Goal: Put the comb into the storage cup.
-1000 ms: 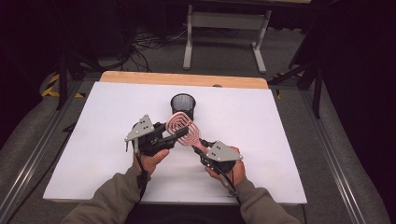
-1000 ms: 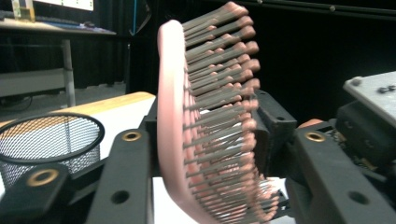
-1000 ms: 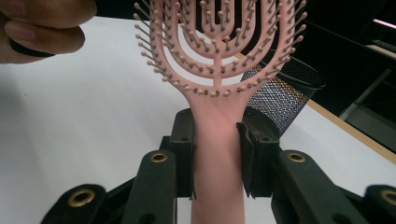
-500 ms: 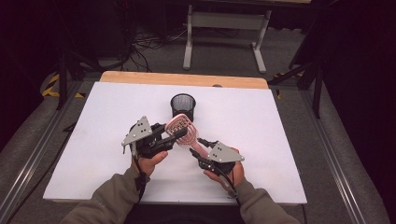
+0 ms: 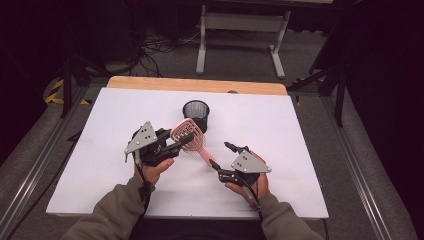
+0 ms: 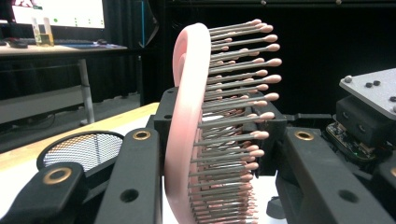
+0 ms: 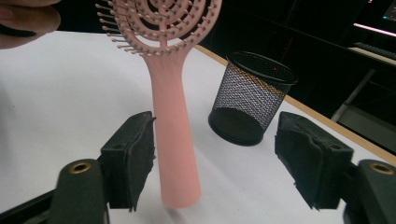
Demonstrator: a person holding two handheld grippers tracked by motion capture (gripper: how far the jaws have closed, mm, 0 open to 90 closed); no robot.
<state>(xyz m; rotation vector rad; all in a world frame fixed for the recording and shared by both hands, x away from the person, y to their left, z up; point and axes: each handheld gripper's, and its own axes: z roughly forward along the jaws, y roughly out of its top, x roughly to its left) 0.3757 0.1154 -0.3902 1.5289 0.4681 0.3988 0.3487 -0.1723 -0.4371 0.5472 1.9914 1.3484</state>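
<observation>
A pink hairbrush (image 5: 189,134) with an openwork round head is tilted over the white table (image 5: 300,125). My left gripper (image 5: 175,145) is shut on the head. In the left gripper view the head (image 6: 180,140) stands edge-on between my left gripper's (image 6: 222,137) jaws, bristles pointing right. The handle (image 7: 173,130) slants down between the pads of my right gripper (image 7: 224,158), close to the left pad (image 7: 135,158). Those jaws have just been opening and do not press on it. In the high view my right gripper (image 5: 221,156) sits at the handle's end.
A black mesh pen cup (image 5: 196,113) stands upright just behind the brush, also in the right gripper view (image 7: 250,98). A wooden strip (image 5: 200,85) edges the table's far side. A metal stand (image 5: 240,30) and cables lie on the floor beyond.
My right gripper's jaws have spread apart and let go of the brush handle. The left gripper has stayed closed on the head, and both hands have hardly moved.
</observation>
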